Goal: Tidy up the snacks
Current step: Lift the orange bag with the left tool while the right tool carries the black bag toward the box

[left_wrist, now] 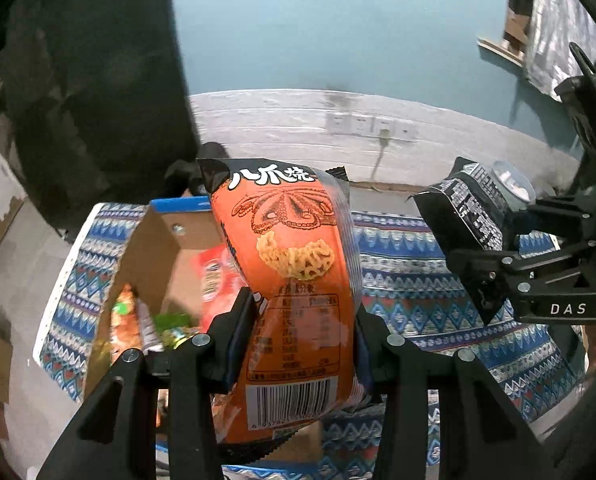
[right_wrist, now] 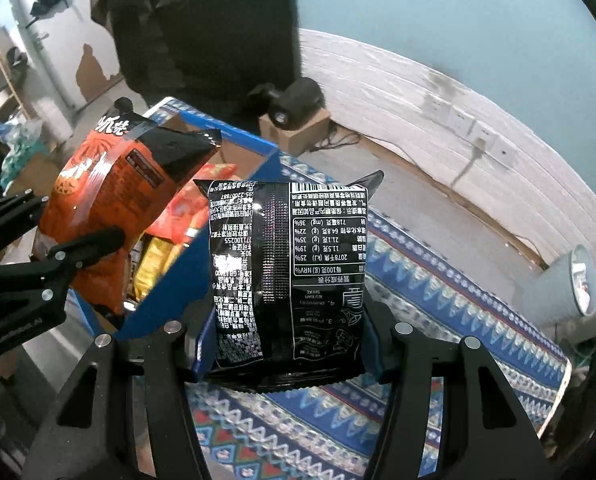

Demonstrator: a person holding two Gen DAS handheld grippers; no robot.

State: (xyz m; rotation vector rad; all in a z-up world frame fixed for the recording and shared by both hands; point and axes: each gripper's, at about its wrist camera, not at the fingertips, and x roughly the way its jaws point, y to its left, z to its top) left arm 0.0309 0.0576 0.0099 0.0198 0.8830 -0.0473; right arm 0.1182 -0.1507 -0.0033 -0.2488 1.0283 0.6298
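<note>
The cardboard box [left_wrist: 146,248] stands on the patterned cloth [left_wrist: 410,292], at its left part, with snack packets [left_wrist: 138,320] lying inside it. The octopus-snack bag [left_wrist: 294,280] hangs between the left gripper's [left_wrist: 302,344] fingers, above the box's right edge. To its right, over bare cloth, the black snack pack [right_wrist: 290,276] sits between the right gripper's [right_wrist: 286,348] fingers. Behind the cloth runs a wall with power sockets [left_wrist: 370,126].

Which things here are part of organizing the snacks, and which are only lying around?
Job: orange snack bag in left hand-held gripper; black snack packet in right hand-held gripper; cardboard box of snacks.
Lying about: patterned cloth; wall sockets; lamp.
</note>
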